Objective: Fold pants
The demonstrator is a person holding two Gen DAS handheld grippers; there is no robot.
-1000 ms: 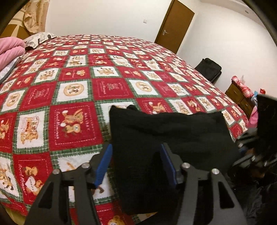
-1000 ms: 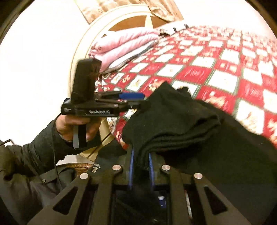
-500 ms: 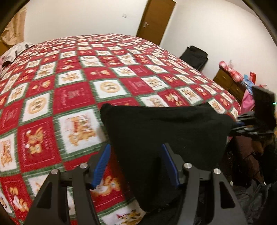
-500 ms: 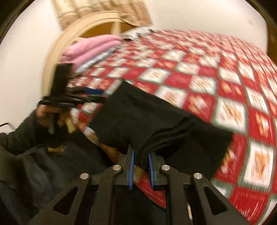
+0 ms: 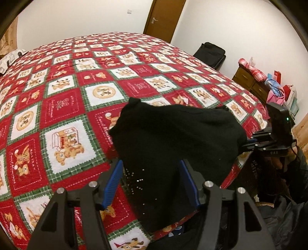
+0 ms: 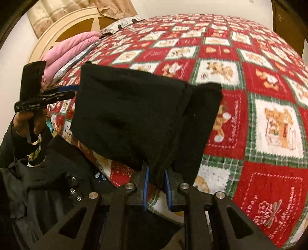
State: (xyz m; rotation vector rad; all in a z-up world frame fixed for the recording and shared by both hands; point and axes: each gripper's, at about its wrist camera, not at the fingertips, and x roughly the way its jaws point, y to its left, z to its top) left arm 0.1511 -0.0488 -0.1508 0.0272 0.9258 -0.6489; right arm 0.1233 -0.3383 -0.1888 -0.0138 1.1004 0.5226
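Covering nearly the whole of both views, a bed [image 5: 77, 100] spread with a red, green and white teddy-bear quilt [image 6: 269, 123] carries the folded black pants [image 5: 173, 138] near its front edge; how much of the cloth rests on the quilt and how much is lifted cannot be told. The pants' lower part runs out of sight behind the tool bodies in both views. At the bed's head, an arched cream headboard [image 6: 57, 32] is cut off by the lens rim, with folded pink bedding [image 6: 73, 46] beside it. Across the room, a brown door [image 5: 163, 17] is cropped at the top, and a dark bag [image 5: 211, 53] and a cluttered wooden dresser [image 5: 250, 80] sit against the wall, their contents too small to identify. The right tool [image 6: 156, 184] is clamped on a thick folded edge of the pants, blue pads pressing the cloth from both sides. The left tool [image 5: 152, 184] stands partly spread with the black cloth lying between its fingers; whether the pads press it is hard to make out. A hand [image 6: 27, 123] in a dark sleeve grips the left tool's handle, partly hidden.
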